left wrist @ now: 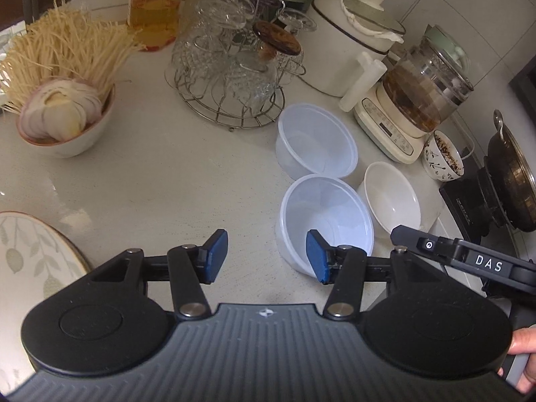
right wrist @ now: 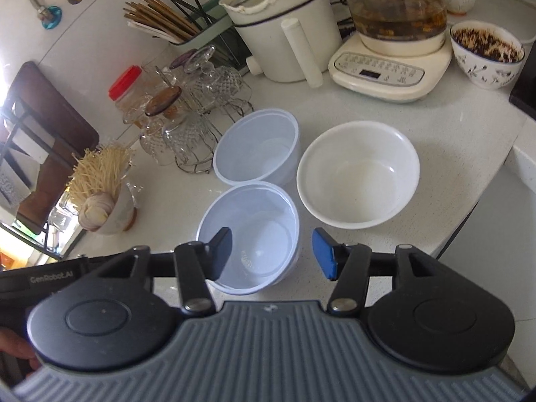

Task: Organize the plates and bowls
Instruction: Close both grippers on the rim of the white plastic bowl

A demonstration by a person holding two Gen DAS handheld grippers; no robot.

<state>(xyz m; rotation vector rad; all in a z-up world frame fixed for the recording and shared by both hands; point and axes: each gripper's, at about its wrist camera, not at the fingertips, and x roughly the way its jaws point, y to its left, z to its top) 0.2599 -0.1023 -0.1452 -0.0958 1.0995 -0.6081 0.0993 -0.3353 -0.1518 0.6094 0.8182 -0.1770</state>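
Note:
Two translucent plastic bowls stand on the white counter: the near one and the far one. To their right sits an empty white ceramic bowl. My left gripper is open, its right pad in front of the near plastic bowl's rim and only counter between the pads. My right gripper is open over the same bowl, with the left finger above the bowl's inside and the right finger outside its right wall, not pressing. A leaf-patterned plate lies at the lower left.
A bowl of sliced onion with dry noodles stands at the left. A wire rack of glasses, a white pot, a glass kettle, a patterned bowl and a wok crowd the back and right. The counter edge runs right.

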